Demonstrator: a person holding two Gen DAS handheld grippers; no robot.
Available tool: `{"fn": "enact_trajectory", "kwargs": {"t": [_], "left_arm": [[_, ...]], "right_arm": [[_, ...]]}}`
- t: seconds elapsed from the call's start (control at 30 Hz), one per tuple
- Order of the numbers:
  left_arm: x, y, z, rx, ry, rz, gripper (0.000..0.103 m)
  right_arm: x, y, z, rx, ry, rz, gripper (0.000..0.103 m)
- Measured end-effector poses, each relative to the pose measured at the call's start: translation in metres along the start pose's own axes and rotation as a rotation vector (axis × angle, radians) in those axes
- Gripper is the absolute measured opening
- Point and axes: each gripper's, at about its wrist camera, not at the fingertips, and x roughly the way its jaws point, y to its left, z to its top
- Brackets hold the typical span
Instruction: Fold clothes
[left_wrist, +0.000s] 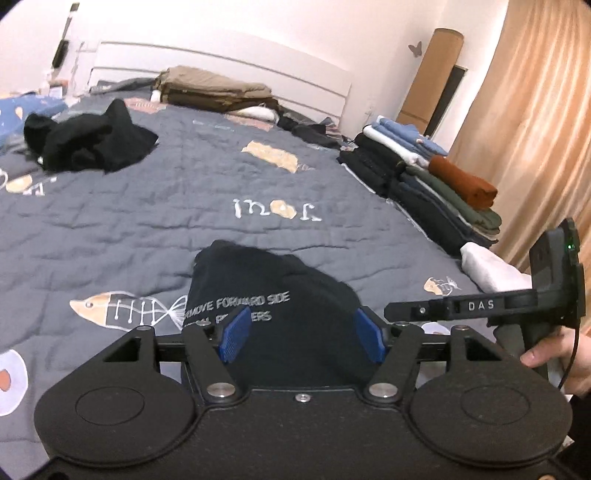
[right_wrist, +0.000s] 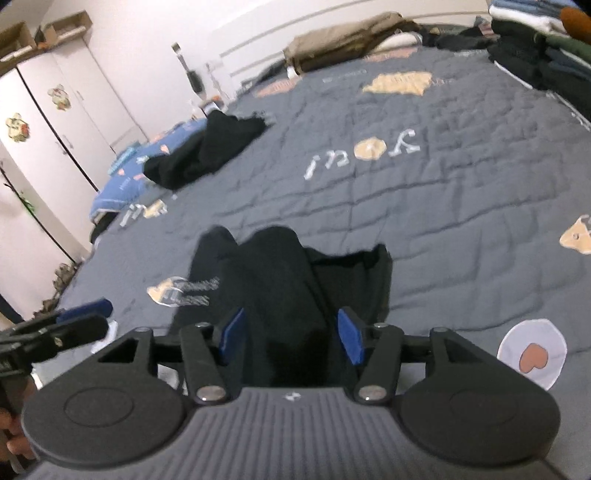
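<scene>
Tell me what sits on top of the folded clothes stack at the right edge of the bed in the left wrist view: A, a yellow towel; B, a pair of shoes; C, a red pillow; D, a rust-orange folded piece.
D: a rust-orange folded piece lies on top of the folded clothes stack, above the olive and dark layers; no towel, shoes or pillow shows there.

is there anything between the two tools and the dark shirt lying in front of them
Nothing visible. The dark shirt lies on the quilt directly ahead of the left tool and right tool, both open, pads clear.
</scene>
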Motion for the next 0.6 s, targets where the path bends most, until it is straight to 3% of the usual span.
{"fn": "enact_trajectory", "kwargs": {"t": [0.4, 0.6], "left_arm": [[0.004, 0.004, -0.005, -0.018, 0.012, 0.035, 0.063], [0.003, 0.003, -0.006, -0.012, 0.013, 0.043, 0.063]], "right_arm": [[0.030, 0.007, -0.014, 0.029, 0.086, 0.010, 0.055], [0.039, 0.005, -0.017, 0.075, 0.085, 0.029, 0.055]]}}
